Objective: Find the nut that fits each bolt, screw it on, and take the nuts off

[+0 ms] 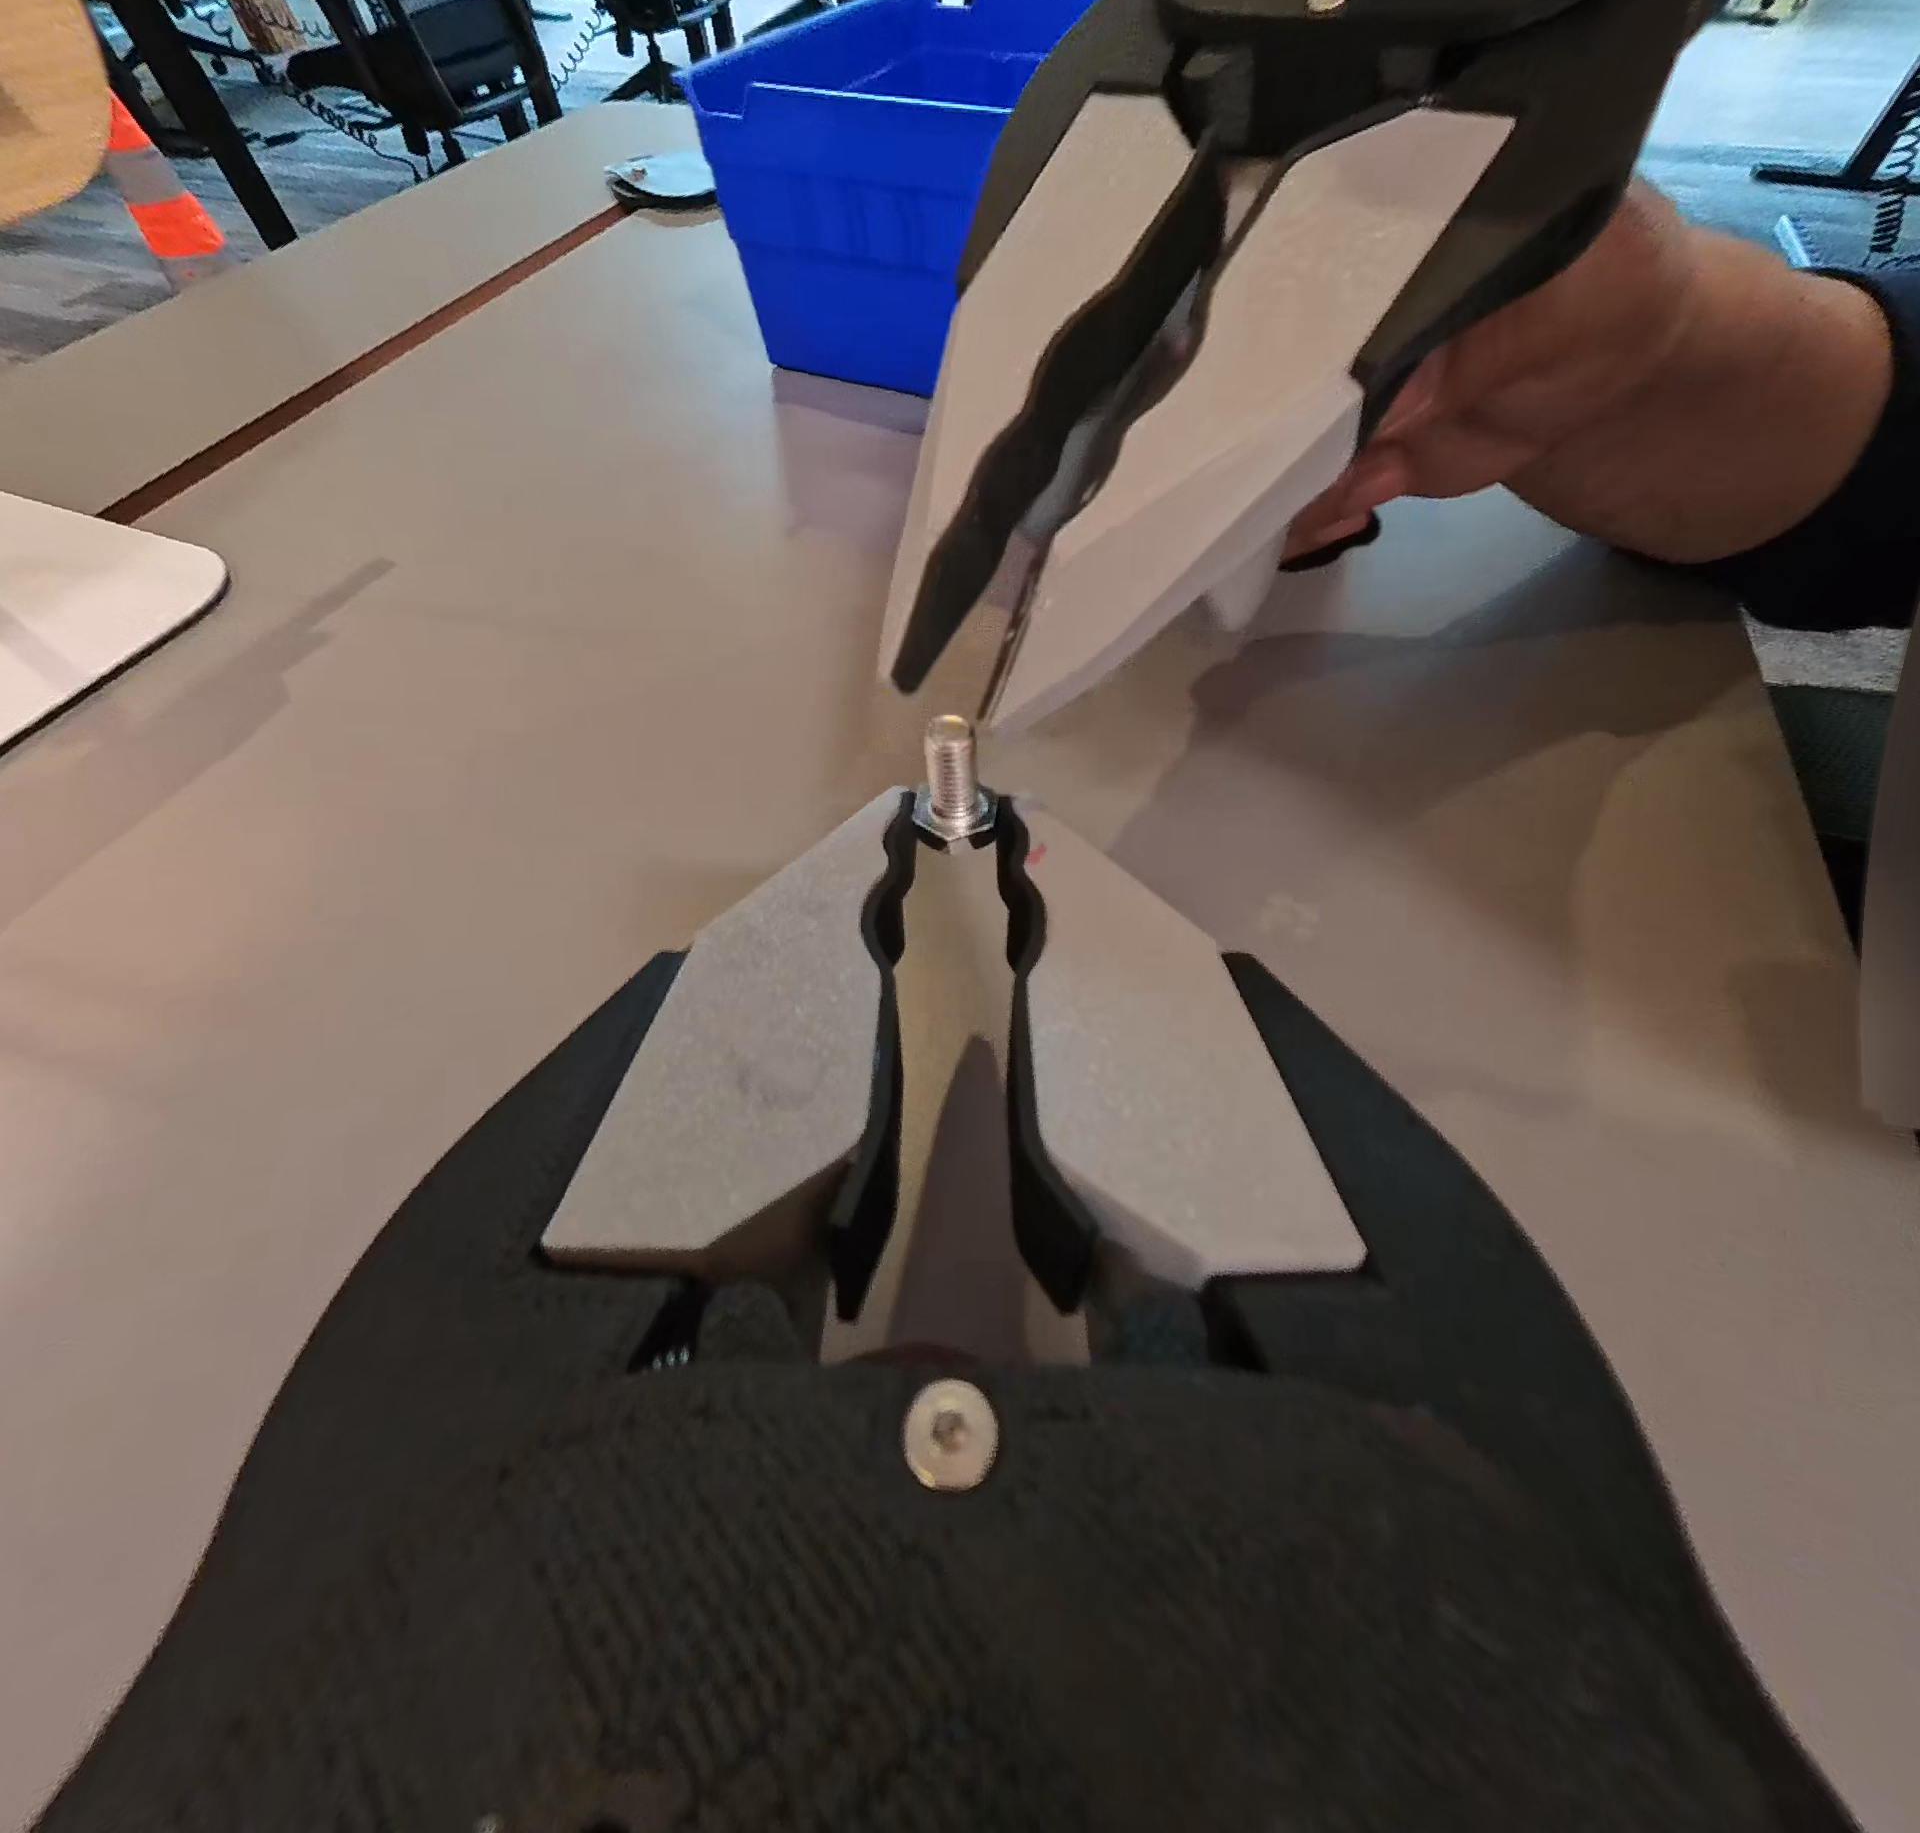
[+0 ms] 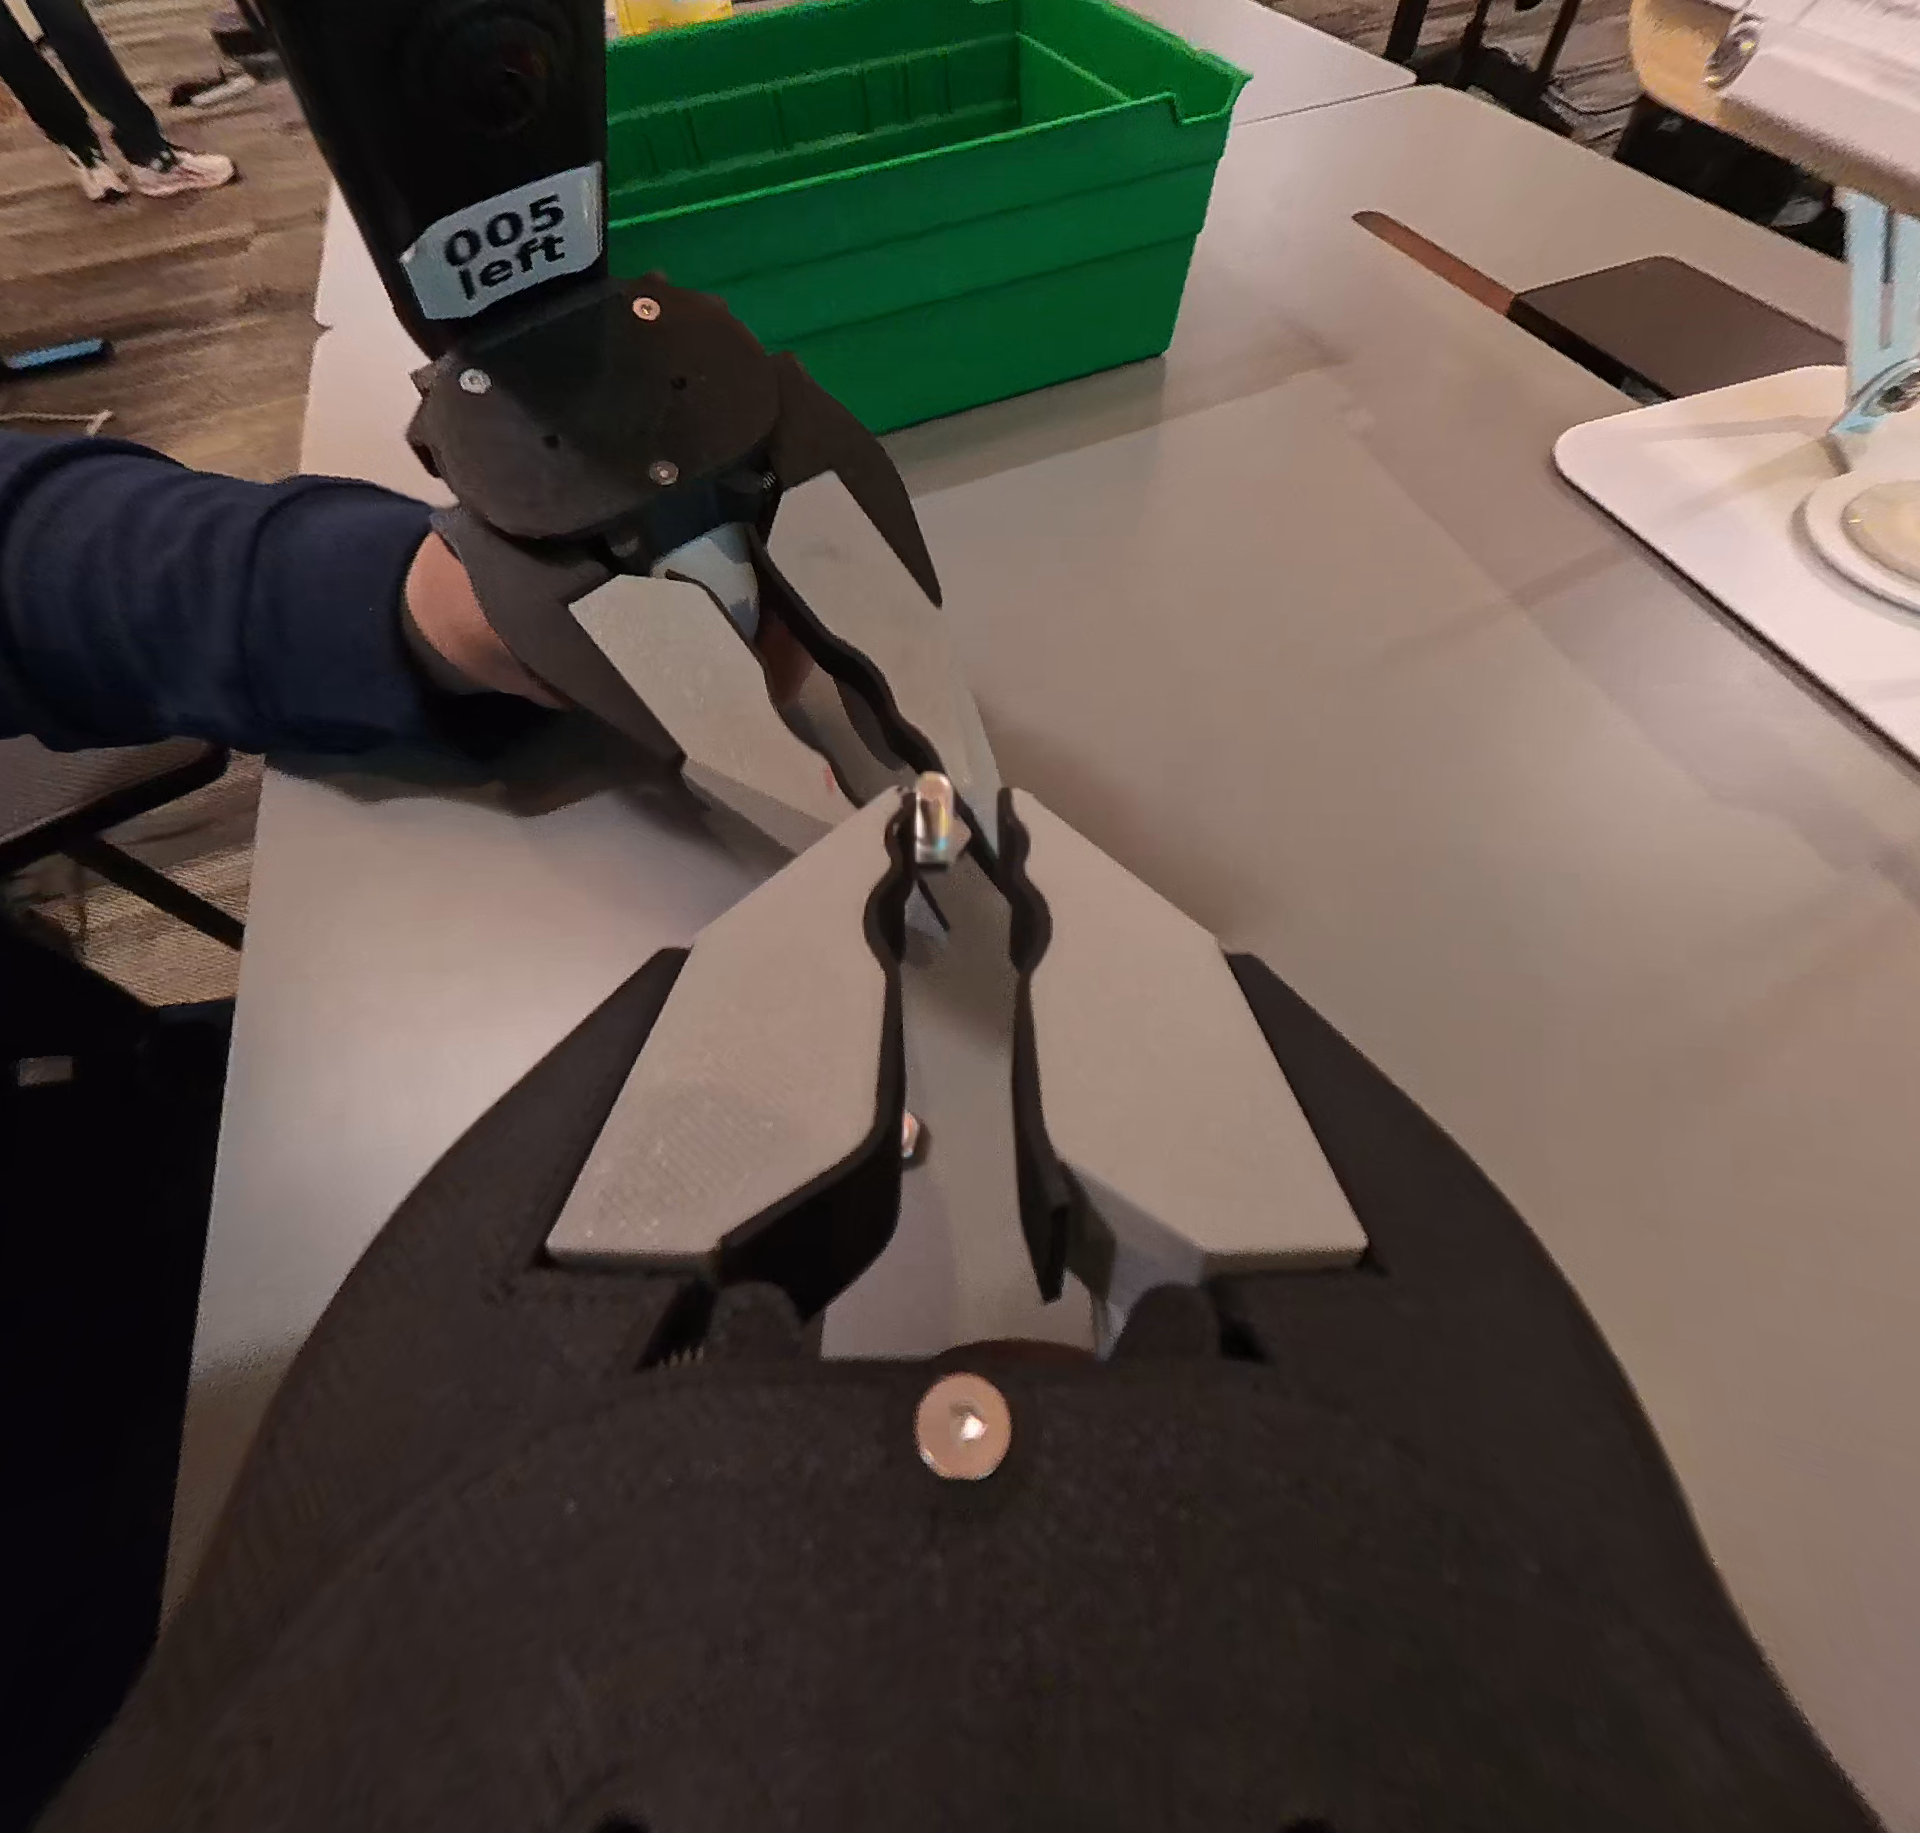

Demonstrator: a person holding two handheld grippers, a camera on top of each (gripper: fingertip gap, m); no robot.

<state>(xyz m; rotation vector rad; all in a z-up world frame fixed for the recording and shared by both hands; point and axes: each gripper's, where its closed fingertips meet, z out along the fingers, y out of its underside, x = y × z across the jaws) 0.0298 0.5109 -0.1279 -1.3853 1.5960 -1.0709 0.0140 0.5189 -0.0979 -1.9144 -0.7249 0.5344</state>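
1. The bolt (image 1: 948, 767) stands upright above the table (image 1: 520, 640), its threaded end up.
2. The left gripper (image 1: 954, 827) pinches the hex piece (image 1: 954, 825) at its base, likely to steady it.
3. The right gripper (image 2: 948, 827) is slightly spread, its tips around the bolt's top, gripping nothing, judged ready to turn or receive.

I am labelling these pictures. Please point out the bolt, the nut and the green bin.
bolt (image 1: 948, 760): left wrist view, on its threaded shank.
nut (image 1: 956, 827): left wrist view, on its front face, between the claw tips.
green bin (image 2: 935, 256): right wrist view, on its front wall.
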